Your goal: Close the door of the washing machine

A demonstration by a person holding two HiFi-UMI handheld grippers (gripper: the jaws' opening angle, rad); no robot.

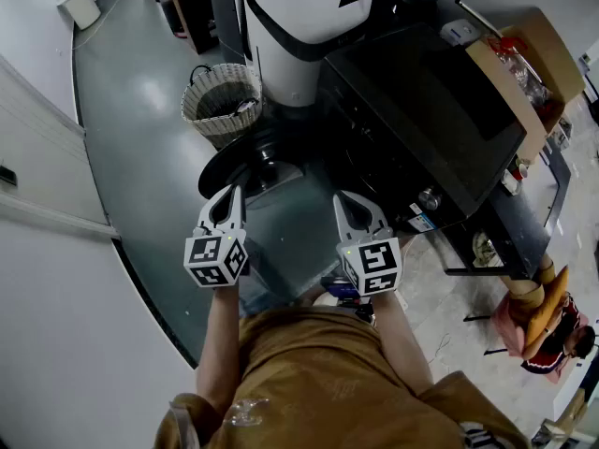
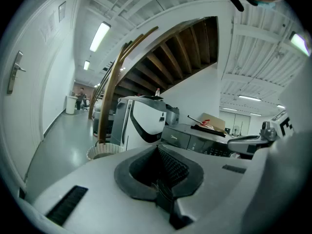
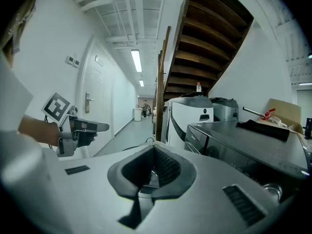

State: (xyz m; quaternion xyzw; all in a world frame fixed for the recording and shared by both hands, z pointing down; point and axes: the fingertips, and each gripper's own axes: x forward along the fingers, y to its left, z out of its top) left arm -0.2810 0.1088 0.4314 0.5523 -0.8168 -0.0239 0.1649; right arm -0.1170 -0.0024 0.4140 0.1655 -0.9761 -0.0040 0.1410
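Note:
The dark washing machine [image 1: 426,110] stands at the right in the head view. Its round door [image 1: 245,162] hangs open, swung out to the left over the floor. My left gripper [image 1: 227,196] is shut and empty, hovering just on my side of the door's near edge. A short way to its right is my right gripper [image 1: 351,204], also shut with nothing in it, in front of the machine's front panel. In the left gripper view the shut jaws [image 2: 161,182] point towards the machine [image 2: 195,139]. The right gripper view shows its jaws [image 3: 150,175] together, with the machine [image 3: 234,147] to their right.
A wicker basket [image 1: 222,101] sits on the floor beyond the door, beside a tall white appliance [image 1: 304,26]. A cardboard box [image 1: 524,64] rests on the machine's far end. A white wall [image 1: 56,279] runs along the left. Bags [image 1: 538,321] lie on the floor at the right.

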